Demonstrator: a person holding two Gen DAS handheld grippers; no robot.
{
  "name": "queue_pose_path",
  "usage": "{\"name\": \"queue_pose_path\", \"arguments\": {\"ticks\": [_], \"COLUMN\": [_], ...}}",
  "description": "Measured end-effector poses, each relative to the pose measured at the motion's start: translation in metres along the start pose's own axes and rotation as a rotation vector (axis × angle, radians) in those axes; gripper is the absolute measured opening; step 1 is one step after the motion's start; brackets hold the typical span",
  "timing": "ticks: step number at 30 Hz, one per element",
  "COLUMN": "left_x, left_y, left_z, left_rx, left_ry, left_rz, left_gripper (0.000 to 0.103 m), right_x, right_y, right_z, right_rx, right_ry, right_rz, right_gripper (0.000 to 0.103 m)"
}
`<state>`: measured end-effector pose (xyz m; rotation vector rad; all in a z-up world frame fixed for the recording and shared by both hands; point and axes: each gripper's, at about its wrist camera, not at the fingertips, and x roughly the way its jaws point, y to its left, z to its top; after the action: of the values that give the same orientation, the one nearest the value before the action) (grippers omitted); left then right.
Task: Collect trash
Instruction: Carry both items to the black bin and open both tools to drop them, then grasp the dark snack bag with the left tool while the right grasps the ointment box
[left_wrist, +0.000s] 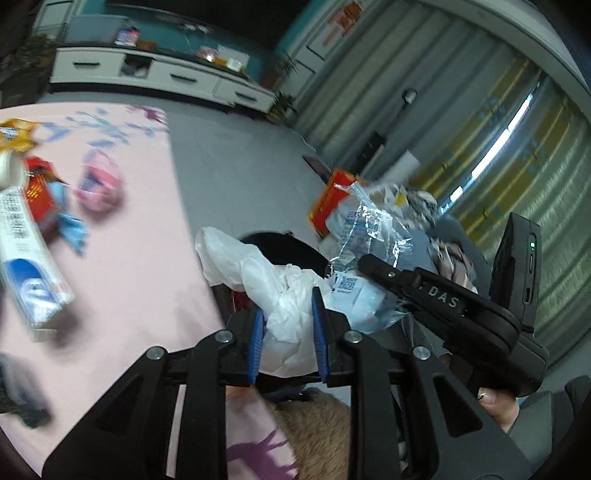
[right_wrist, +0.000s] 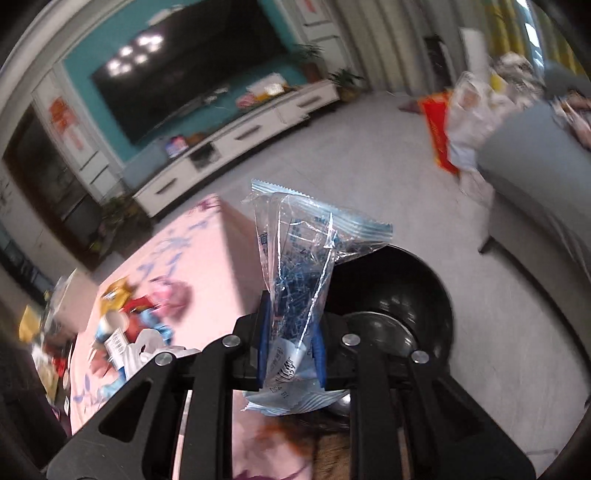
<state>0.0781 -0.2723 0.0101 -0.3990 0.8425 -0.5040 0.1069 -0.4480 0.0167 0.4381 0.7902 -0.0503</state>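
Observation:
My left gripper (left_wrist: 289, 332) is shut on a crumpled white plastic bag (left_wrist: 255, 273), held past the right edge of the pink table (left_wrist: 147, 236) above a black bin (left_wrist: 291, 247). My right gripper (right_wrist: 290, 339) is shut on a clear blue-edged plastic wrapper (right_wrist: 303, 251) that stands upright between its blue pads, beside the round black bin (right_wrist: 406, 288). The right gripper also shows in the left wrist view (left_wrist: 373, 266), with the wrapper (left_wrist: 369, 229) at its tip. More trash lies on the table: a white-and-blue box (left_wrist: 26, 258), a red packet (left_wrist: 40, 192), a pink packet (left_wrist: 99, 181), a yellow wrapper (left_wrist: 16, 134).
A grey sofa (right_wrist: 535, 192) stands to the right, with a red box and bags (left_wrist: 332, 199) on the floor beside it. A white TV cabinet (right_wrist: 240, 140) runs along the far teal wall. A brown furry thing (left_wrist: 317, 428) lies below the grippers.

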Motion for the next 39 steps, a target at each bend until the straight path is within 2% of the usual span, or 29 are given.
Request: {"name": "queue_pose_path", "arguments": {"ticks": [3, 5, 8, 9, 10, 11, 12, 13, 16, 18, 22, 24, 31, 34, 39], "left_x": [0.036, 0.055, 0.073, 0.078, 0.082, 0.079, 0.079, 0.078, 0.066, 0.054, 0.024, 0.007, -0.066, -0.098, -0.154], "left_y": [-0.007, -0.012, -0.019, -0.022, -0.022, -0.026, -0.025, -0.024, -0.026, -0.024, -0.019, -0.018, 0.002, 0.02, 0.071], "left_z": [0.0, 0.001, 0.001, 0.002, 0.002, 0.0, 0.001, 0.002, -0.003, -0.001, 0.002, 0.003, 0.001, 0.0, -0.011], "left_rx": [0.015, 0.025, 0.04, 0.044, 0.046, 0.045, 0.047, 0.051, 0.06, 0.065, 0.069, 0.081, 0.092, 0.048, -0.083], "left_ry": [0.058, 0.092, 0.119, 0.125, 0.129, 0.127, 0.127, 0.122, 0.099, 0.074, 0.016, -0.019, -0.153, -0.19, -0.24], "left_rz": [0.003, 0.003, 0.012, 0.015, 0.019, 0.02, 0.024, 0.032, 0.052, 0.07, 0.117, 0.158, 0.356, 0.406, 0.472], "left_gripper": [0.024, 0.025, 0.026, 0.029, 0.033, 0.035, 0.044, 0.055, 0.079, 0.089, 0.098, 0.099, 0.1, 0.1, 0.1], "right_x": [0.013, 0.02, 0.025, 0.028, 0.026, 0.026, 0.024, 0.022, 0.015, 0.012, 0.005, 0.003, -0.006, -0.008, -0.009], "right_y": [-0.023, -0.036, -0.051, -0.053, -0.055, -0.055, -0.056, -0.055, -0.052, -0.048, -0.029, -0.022, 0.024, 0.05, 0.092], "right_z": [0.0, -0.001, -0.002, -0.002, -0.003, -0.003, -0.003, -0.002, 0.0, 0.0, -0.002, -0.001, -0.009, -0.015, -0.032], "right_rx": [0.051, 0.083, 0.107, 0.112, 0.117, 0.124, 0.134, 0.138, 0.136, 0.121, 0.049, 0.019, -0.101, -0.166, -0.275], "right_ry": [0.029, 0.055, 0.095, 0.101, 0.099, 0.097, 0.087, 0.081, 0.049, 0.031, -0.005, -0.023, -0.052, -0.056, -0.037], "right_rz": [-0.048, -0.05, -0.062, -0.064, -0.062, -0.059, -0.048, -0.039, -0.01, -0.001, 0.008, 0.019, 0.098, 0.14, 0.242], "right_gripper": [0.022, 0.022, 0.023, 0.026, 0.03, 0.044, 0.06, 0.066, 0.079, 0.089, 0.097, 0.1, 0.1, 0.1, 0.1]}}
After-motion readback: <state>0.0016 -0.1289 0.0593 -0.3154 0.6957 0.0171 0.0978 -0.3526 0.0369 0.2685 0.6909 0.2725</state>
